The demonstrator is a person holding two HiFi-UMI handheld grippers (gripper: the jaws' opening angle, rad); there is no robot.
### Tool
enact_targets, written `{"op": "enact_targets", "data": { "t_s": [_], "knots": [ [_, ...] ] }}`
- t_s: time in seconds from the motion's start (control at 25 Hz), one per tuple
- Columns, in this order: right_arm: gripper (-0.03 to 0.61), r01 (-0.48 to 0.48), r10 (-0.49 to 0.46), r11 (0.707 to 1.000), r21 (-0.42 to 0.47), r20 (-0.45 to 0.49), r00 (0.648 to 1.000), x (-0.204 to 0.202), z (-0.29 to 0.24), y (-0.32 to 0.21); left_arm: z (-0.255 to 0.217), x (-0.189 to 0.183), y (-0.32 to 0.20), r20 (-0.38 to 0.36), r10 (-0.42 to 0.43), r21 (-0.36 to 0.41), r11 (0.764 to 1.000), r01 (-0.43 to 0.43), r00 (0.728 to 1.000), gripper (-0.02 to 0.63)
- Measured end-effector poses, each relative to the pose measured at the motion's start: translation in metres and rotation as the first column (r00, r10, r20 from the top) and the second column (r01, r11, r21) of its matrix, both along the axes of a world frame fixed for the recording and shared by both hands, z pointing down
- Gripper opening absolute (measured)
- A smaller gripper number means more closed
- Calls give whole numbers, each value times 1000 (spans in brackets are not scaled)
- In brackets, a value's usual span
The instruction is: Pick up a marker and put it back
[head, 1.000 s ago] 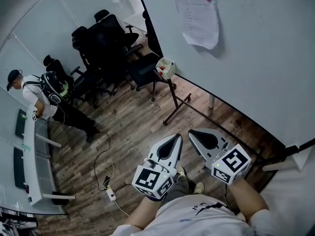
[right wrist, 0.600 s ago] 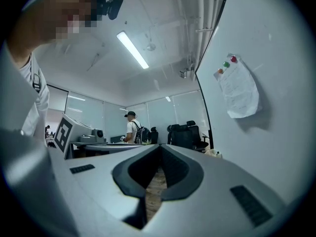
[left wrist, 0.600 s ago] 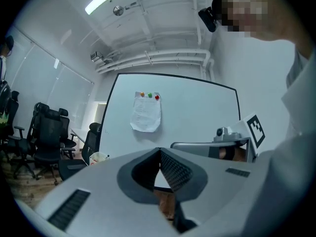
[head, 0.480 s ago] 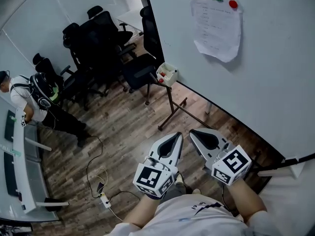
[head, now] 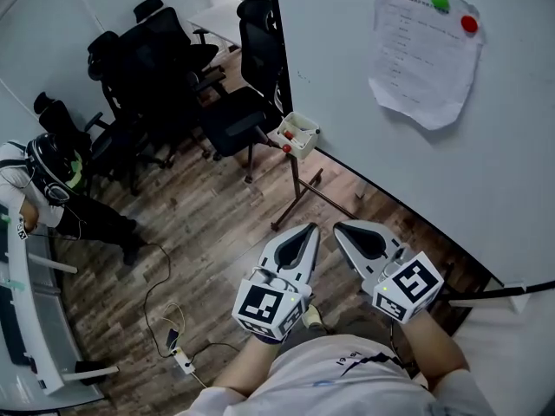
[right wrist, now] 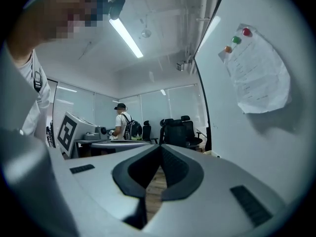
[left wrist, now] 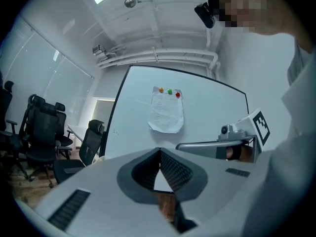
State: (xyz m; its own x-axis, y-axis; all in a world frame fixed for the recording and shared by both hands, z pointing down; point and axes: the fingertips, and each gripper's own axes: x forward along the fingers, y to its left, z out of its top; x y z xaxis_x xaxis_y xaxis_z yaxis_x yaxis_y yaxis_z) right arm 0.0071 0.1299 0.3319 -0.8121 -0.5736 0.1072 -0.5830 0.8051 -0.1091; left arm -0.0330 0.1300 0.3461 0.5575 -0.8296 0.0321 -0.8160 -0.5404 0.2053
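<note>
Both grippers are shut with nothing in them. The left gripper [head: 307,230] has its jaws pressed tip to tip in its own view, with just a sliver of whiteboard [head: 408,163] showing through the gap behind the pads. The right gripper [head: 341,230] is the same deal, closed on air with only floor [head: 217,224] behind it. They sit side by side low in the head view.

The marker [head: 291,133], a red bit too small to make out properly, lies in the tray [head: 310,130] at the whiteboard's bottom corner, on top of the stand [head: 299,189]. So it's well apart from both sets of jaws, out ahead of them and nearer the left gripper's tips. A paper [head: 422,59] hangs on the board further right.
</note>
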Motion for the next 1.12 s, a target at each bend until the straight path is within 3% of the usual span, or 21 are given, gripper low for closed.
{"op": "enact_targets", "data": {
  "t_s": [0.4, 0.68, 1.12],
  "knots": [
    [14, -4, 4, 1000, -8, -11, 1000, -6, 14, -72, 19, -8, -69, 5, -1, -28, 1000, 1, 1000, 11],
    [14, 20, -20, 1000, 8, -15, 1000, -5, 14, -146, 18, -4, -134, 38, -26, -50, 998, 28, 999, 11],
    [14, 63, -64, 998, -17, -23, 998, 2, 39, -212, 42, 2, -207, 100, -67, -100, 992, 77, 993, 11]
  ]
}}
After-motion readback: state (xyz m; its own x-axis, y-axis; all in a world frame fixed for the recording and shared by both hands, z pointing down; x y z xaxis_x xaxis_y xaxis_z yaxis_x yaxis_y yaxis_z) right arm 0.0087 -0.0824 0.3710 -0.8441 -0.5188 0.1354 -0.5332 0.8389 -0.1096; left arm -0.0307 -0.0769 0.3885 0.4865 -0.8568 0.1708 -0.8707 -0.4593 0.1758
